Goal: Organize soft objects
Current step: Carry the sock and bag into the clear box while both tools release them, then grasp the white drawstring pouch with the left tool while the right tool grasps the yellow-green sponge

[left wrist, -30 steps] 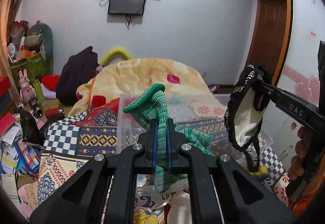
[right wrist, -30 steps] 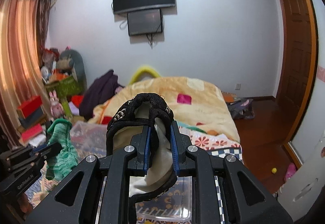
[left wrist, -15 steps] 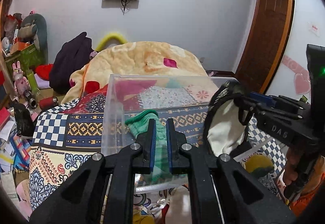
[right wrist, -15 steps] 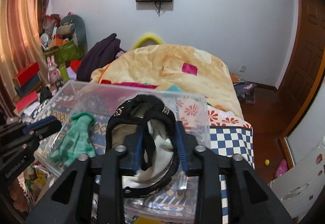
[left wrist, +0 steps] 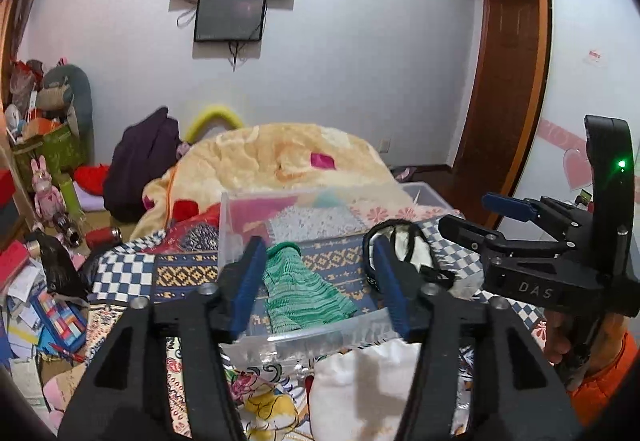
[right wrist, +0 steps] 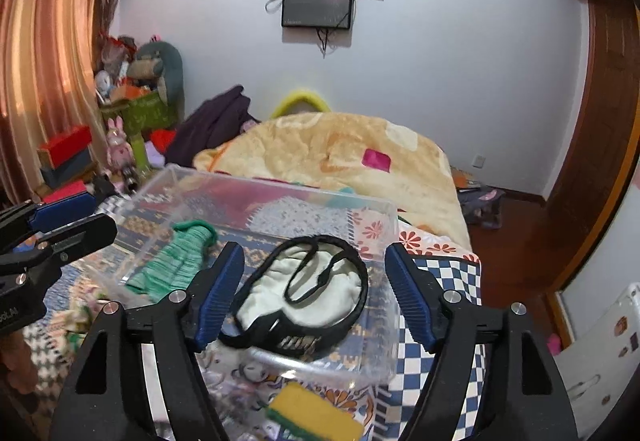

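Note:
A clear plastic bin (left wrist: 240, 201) (right wrist: 168, 177) stands on the patterned bedspread. A green knit sock (left wrist: 304, 289) (right wrist: 176, 261) lies inside it on the left. A white cloth with black trim (right wrist: 320, 289) (left wrist: 412, 253) lies inside on the right. My left gripper (left wrist: 316, 281) is open and empty just above the sock. My right gripper (right wrist: 316, 289) is open and empty above the white cloth; it also shows at the right of the left wrist view (left wrist: 516, 221).
A yellow sponge (right wrist: 316, 417) and a white soft item (left wrist: 360, 381) lie on the bedspread in front of the bin. A peach blanket (left wrist: 288, 161) is heaped behind it. Clutter and toys (left wrist: 40, 201) fill the floor at left. A wooden door (left wrist: 504, 81) is at right.
Both grippers came down over the bin, opened and let go. The green sock and the black-trimmed cloth now lie inside the bin.

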The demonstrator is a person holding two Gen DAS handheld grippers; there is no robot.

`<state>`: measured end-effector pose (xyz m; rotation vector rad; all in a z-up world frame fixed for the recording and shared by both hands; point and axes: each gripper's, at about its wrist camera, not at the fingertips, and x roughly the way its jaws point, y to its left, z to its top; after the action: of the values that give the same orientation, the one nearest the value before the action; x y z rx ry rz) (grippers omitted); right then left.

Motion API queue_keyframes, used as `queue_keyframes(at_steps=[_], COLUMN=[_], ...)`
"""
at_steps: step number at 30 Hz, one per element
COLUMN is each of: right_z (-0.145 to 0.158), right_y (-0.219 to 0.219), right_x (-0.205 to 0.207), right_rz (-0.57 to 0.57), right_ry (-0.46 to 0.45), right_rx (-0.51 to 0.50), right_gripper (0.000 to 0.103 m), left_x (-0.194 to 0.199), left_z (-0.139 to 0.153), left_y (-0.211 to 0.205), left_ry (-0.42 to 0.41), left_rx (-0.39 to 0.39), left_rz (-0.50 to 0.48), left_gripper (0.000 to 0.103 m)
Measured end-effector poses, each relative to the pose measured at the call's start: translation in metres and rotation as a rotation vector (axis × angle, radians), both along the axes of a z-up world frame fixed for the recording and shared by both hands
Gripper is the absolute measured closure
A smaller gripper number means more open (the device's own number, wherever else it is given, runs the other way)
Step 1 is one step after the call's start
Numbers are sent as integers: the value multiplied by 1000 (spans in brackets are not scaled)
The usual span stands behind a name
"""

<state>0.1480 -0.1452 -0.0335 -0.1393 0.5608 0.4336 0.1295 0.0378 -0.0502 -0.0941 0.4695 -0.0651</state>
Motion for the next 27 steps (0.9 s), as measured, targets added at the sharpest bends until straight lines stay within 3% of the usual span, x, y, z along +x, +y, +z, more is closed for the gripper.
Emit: queue_keyframes(at_steps=[5, 20, 24, 27], right_z=[5, -34, -48, -58], right_y=[-13, -24, -30, -32], right_x=[-18, -46, -45, -44], right_rz=[10, -4, -10, -18], right_ry=[-21, 39, 91, 118], right_rx=[62, 25, 30, 29], right_gripper=[21, 21, 21, 21], left_x=[-20, -37, -37, -41], left_z=[4, -52, -67, -73], left_y=[-5, -39, -42, -43], left_ry=[-26, 136, 171, 177], left_rx=[-2, -34, -65, -55], left_rz=[-19, -149, -166, -150], left_gripper=[27, 24, 12, 11])
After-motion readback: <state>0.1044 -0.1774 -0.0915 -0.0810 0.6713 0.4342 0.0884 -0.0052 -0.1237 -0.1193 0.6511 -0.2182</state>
